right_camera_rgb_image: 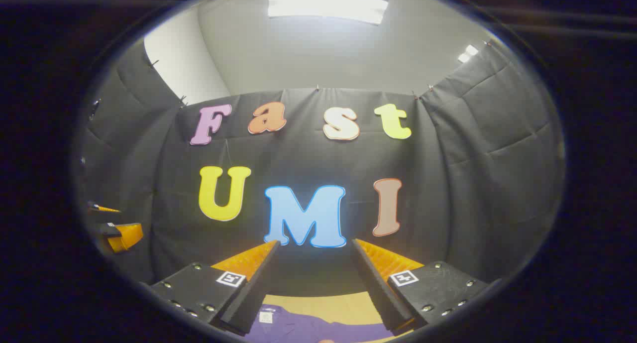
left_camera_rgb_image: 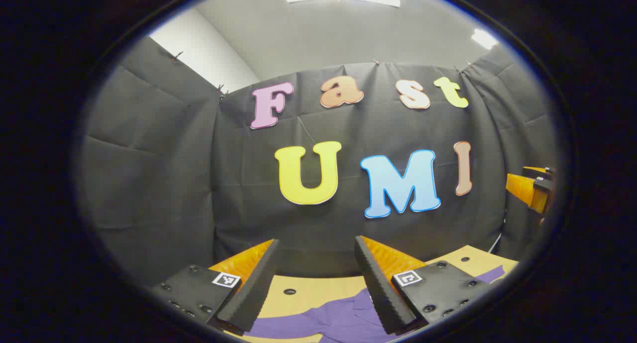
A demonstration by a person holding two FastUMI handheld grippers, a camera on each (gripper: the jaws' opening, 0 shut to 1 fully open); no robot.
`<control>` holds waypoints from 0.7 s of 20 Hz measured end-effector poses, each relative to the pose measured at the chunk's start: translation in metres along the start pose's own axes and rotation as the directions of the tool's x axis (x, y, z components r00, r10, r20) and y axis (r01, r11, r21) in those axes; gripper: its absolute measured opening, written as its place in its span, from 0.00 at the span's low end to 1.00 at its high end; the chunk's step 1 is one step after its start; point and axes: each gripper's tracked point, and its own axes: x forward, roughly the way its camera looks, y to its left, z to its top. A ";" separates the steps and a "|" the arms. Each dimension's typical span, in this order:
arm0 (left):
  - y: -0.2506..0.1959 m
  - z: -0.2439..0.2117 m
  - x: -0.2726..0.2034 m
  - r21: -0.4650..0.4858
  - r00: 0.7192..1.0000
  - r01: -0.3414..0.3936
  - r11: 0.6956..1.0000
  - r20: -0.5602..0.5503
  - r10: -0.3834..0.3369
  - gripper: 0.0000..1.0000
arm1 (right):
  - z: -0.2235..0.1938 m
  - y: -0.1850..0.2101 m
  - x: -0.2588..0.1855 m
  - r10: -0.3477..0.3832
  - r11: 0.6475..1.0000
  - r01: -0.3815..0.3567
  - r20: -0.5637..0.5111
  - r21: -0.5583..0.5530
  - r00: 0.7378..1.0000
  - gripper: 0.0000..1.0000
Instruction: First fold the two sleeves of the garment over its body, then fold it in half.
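Left gripper (left_camera_rgb_image: 316, 278) wide, empty; right gripper (right_camera_rgb_image: 313, 283) likewise. Purple garment (left_camera_rgb_image: 338, 323) flat on worktop (left_camera_rgb_image: 318, 290): soft, light (probably slippery). Pinch sleeve cuffs.

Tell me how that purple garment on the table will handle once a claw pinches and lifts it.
Likely floppy: the purple garment lies flat and follows the table, so a pinched edge would probably drape rather than hold shape. Probably light, as it looks thin. Both the left claw and right claw are open above it.
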 end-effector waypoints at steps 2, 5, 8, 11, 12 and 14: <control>-0.006 -0.002 0.003 -0.004 1.000 0.009 1.000 -0.007 -0.009 0.95 | -0.006 -0.003 0.002 0.002 1.000 -0.002 -0.016 -0.008 1.000 0.90; -0.011 -0.009 0.005 -0.021 1.000 0.013 1.000 -0.023 -0.013 0.94 | -0.017 -0.003 0.004 0.011 1.000 -0.012 -0.040 -0.015 0.999 0.90; -0.014 -0.011 0.006 -0.027 0.999 0.009 1.000 -0.031 -0.010 0.94 | -0.024 -0.006 0.010 0.016 1.000 -0.016 -0.057 -0.015 0.998 0.90; -0.018 -0.010 0.007 -0.027 0.999 0.011 1.000 -0.033 -0.012 0.94 | -0.032 -0.015 0.010 0.016 1.000 -0.017 -0.070 -0.014 0.997 0.90; -0.020 -0.011 0.007 -0.026 0.999 0.010 1.000 -0.034 -0.011 0.94 | -0.034 -0.017 0.011 0.013 1.000 -0.014 -0.074 -0.015 0.997 0.90; -0.023 -0.013 0.008 -0.023 0.999 0.010 1.000 -0.043 -0.011 0.94 | -0.043 -0.024 0.015 0.005 1.000 -0.007 -0.093 -0.015 0.996 0.90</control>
